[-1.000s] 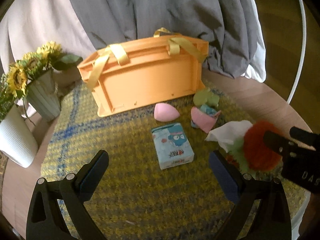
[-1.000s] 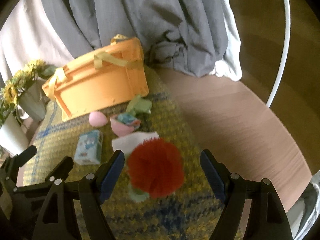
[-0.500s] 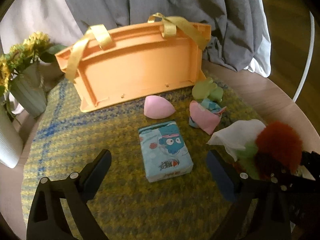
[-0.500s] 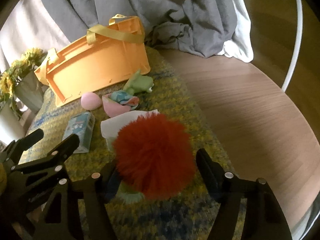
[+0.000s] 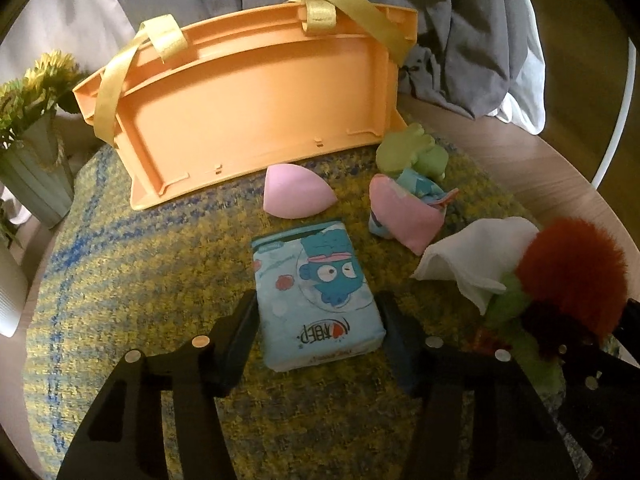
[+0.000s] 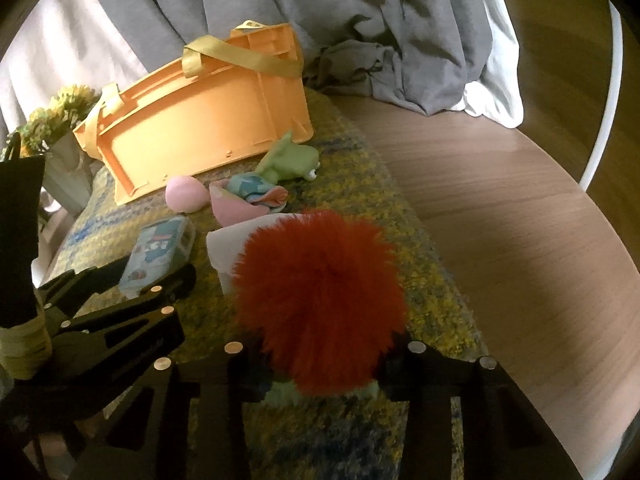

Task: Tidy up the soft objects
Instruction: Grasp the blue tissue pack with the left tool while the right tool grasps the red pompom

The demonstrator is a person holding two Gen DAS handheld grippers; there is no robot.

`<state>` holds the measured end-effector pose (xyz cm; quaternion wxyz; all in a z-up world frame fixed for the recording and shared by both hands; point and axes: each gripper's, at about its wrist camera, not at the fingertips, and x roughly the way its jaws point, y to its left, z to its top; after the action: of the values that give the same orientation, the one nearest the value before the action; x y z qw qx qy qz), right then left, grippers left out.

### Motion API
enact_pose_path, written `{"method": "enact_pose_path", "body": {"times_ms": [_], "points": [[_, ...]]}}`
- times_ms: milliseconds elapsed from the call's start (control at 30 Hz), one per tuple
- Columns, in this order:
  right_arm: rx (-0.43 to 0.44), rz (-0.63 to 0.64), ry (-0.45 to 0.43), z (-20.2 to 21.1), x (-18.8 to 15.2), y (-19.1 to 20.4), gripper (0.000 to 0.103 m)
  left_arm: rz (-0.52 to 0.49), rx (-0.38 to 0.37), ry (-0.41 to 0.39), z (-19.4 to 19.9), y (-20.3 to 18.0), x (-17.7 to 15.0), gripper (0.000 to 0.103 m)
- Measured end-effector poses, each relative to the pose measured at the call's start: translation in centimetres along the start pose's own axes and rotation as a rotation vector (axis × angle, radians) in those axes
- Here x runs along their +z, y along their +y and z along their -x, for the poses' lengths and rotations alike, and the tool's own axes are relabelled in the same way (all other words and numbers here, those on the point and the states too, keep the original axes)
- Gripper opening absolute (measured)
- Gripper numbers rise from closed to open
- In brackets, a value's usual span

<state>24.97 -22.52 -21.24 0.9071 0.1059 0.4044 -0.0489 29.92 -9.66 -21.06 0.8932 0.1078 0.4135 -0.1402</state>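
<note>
A light-blue tissue pack [image 5: 320,292] with a cartoon print lies on the yellow-blue woven mat [image 5: 160,280]. My left gripper [image 5: 320,332] straddles its near end, jaws closing, pads against both long sides. In the right wrist view a fluffy red pompom toy [image 6: 320,304] with a green body fills the space between the fingers of my right gripper [image 6: 320,364]. Its jaws are closing and sink into the fur. The orange basket [image 5: 256,120] with yellow straps stands behind. A pink sponge [image 5: 294,194], pink pouch [image 5: 404,216], green plush [image 5: 412,152] and white cloth [image 5: 472,256] lie on the mat.
A vase of sunflowers [image 5: 36,168] stands at the left edge of the mat. Grey fabric [image 5: 460,20] hangs behind the basket. Bare wooden tabletop [image 6: 520,220] lies to the right of the mat, with a white hoop [image 6: 604,100] beyond it.
Both grippers came down toward the mat. The left jaws went from wide open to closing on the tissue pack. The right jaws narrowed onto the red pompom toy.
</note>
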Motion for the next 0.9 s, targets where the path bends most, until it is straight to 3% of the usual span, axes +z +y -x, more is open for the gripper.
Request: {"method": "enact_pose_path", "body": {"times_ms": [700,900], "points": [[0.027,-0.008,-0.041,6.0,1.2,0.2,0.038,0.034,-0.037,-0.085,7.2,0.6,-0.3,0.053],[0.027,0.006,-0.09,8.4,1.9,0.9,0.038,0.047,-0.051,-0.122,9.4,1.2,0.2,0.053]]}}
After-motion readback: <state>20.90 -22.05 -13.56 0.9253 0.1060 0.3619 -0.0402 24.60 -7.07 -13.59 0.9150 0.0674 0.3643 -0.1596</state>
